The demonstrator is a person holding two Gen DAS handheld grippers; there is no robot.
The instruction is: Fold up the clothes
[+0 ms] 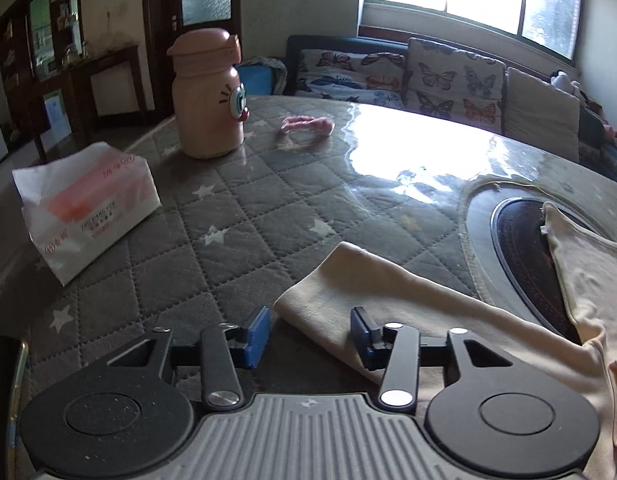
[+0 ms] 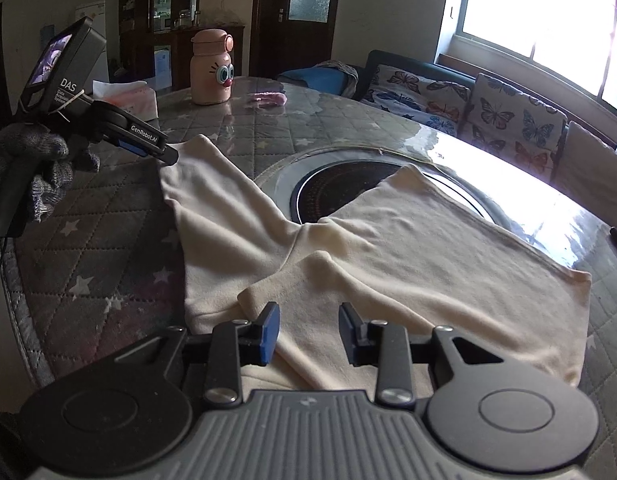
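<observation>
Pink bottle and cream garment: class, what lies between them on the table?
Only bare quilted cover lies between the bottle and the garment; the tissue pack sits off to the side, seen in the left wrist view.

Each view is taken low over the quilted table, looking forward along its gripper's fingers toward the pink bottle and the window. The bottle is seen closer from the left wrist. The cream garment, induction hob and sofa are shared.

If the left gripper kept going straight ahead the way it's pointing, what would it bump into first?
Probably the cream garment: the left gripper is open with the cuff end of a sleeve lying between its fingers. Beyond that is only quilted tablecloth.
</observation>
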